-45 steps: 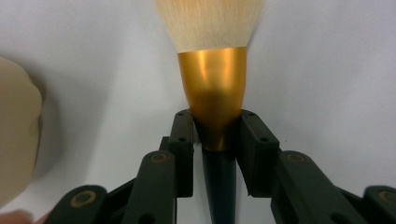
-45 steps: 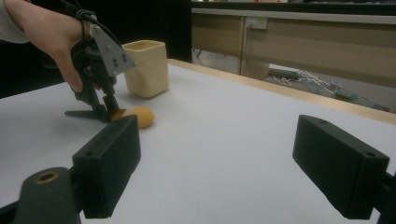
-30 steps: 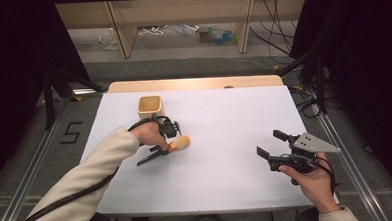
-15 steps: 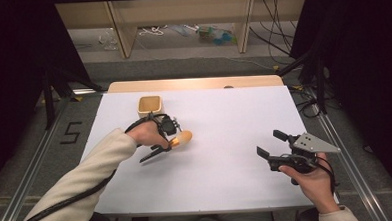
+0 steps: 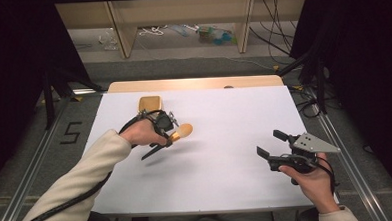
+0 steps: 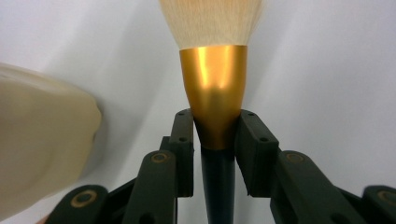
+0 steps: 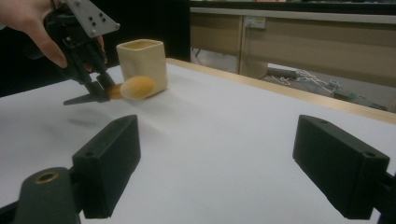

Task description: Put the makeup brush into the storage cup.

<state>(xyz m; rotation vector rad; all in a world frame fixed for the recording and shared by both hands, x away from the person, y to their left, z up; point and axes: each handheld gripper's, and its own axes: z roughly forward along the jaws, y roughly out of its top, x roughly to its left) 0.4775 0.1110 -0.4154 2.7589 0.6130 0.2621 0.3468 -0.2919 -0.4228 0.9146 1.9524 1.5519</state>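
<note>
Left gripper fingers clamped on brush ferrule, bristles toward cup just beyond; right gripper wide, empty, well apart.

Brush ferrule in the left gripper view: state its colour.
Shiny gold; the ferrule sits between pale cream bristles and a black handle, clearest in the left gripper view.

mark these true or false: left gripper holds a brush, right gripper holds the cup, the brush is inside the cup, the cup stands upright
The left gripper holds a brush: true, its jaws clamp the gold collar.
The right gripper holds the cup: false, its jaws stand open with nothing between them.
The brush is inside the cup: false, it is held outside, beside the cup.
The cup stands upright on the table: true.
</note>
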